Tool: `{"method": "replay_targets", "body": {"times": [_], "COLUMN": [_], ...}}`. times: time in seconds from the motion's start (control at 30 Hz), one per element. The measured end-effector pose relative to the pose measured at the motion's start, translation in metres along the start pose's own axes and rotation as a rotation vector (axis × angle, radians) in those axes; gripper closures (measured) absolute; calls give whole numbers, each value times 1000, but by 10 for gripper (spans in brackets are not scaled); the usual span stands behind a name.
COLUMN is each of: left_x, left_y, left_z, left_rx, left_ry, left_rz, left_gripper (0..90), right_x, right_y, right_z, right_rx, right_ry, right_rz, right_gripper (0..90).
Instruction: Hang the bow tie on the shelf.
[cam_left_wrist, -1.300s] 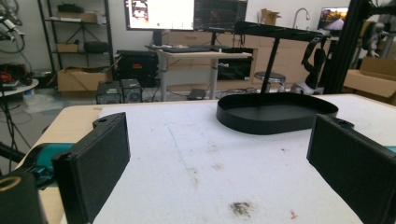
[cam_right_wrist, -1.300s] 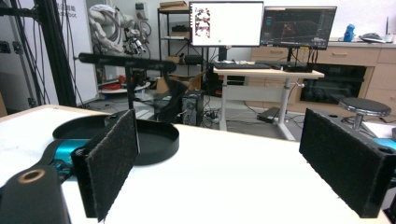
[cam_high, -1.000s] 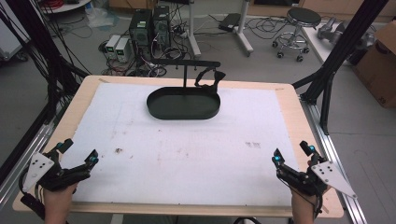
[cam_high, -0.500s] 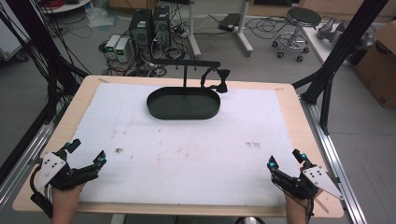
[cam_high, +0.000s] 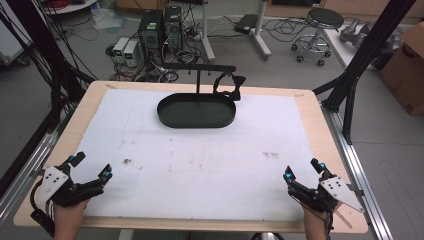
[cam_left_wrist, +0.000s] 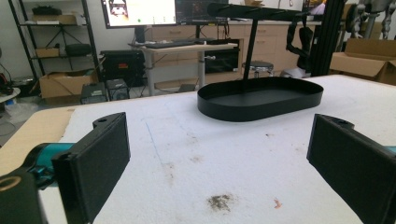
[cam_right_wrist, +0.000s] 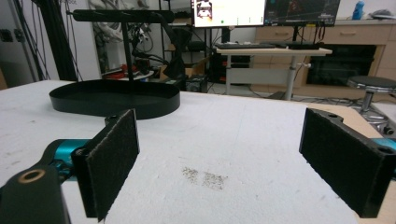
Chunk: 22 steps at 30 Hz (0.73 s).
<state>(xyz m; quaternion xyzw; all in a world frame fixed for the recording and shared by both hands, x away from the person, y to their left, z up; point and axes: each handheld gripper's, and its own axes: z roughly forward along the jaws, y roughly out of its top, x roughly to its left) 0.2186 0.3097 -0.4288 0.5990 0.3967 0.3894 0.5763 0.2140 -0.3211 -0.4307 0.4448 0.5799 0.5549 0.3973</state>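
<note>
A black oval tray (cam_high: 196, 112) with an upright post and a crossbar (cam_high: 199, 68) stands at the far middle of the white table mat (cam_high: 200, 150). A small black item (cam_high: 229, 85) hangs from the bar's right end. My left gripper (cam_high: 90, 166) is held open at the near left corner, nothing between its jaws. My right gripper (cam_high: 303, 170) is open at the near right corner, also holding nothing. The tray (cam_left_wrist: 261, 98) lies well ahead of the left gripper (cam_left_wrist: 224, 158). In the right gripper view the tray (cam_right_wrist: 116, 99) is far ahead-left of the right gripper (cam_right_wrist: 224, 158).
The wooden table edge (cam_high: 320, 115) frames the mat. Black frame struts (cam_high: 360, 70) rise at the right and left sides. Computers, cables and a stool (cam_high: 325, 20) stand on the floor beyond. Small dark stains (cam_high: 127, 161) mark the mat.
Both grippers have drawn back toward the near edge of the table and slightly outward, staying open. The tray stand has not moved.
</note>
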Motion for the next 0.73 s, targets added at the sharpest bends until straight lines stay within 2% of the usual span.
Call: {"method": "replay_targets", "body": {"times": [0.1, 0.33, 0.73], "left_x": [3, 5, 10], "left_y": [0, 1, 2], "left_z": [-3, -6, -9], "left_rx": [-9, -18, -39], "left_ry": [4, 10, 21], "left_rz": [-22, -33, -52], "left_gripper": [64, 64, 64], "right_x": [2, 6, 7], "right_y": [-1, -1, 1], "right_z": [2, 4, 3], "right_rx": [-4, -25, -38], "right_ry": [4, 25, 22], "right_rz": [-16, -36, -43], "right_gripper": [111, 111, 111]}}
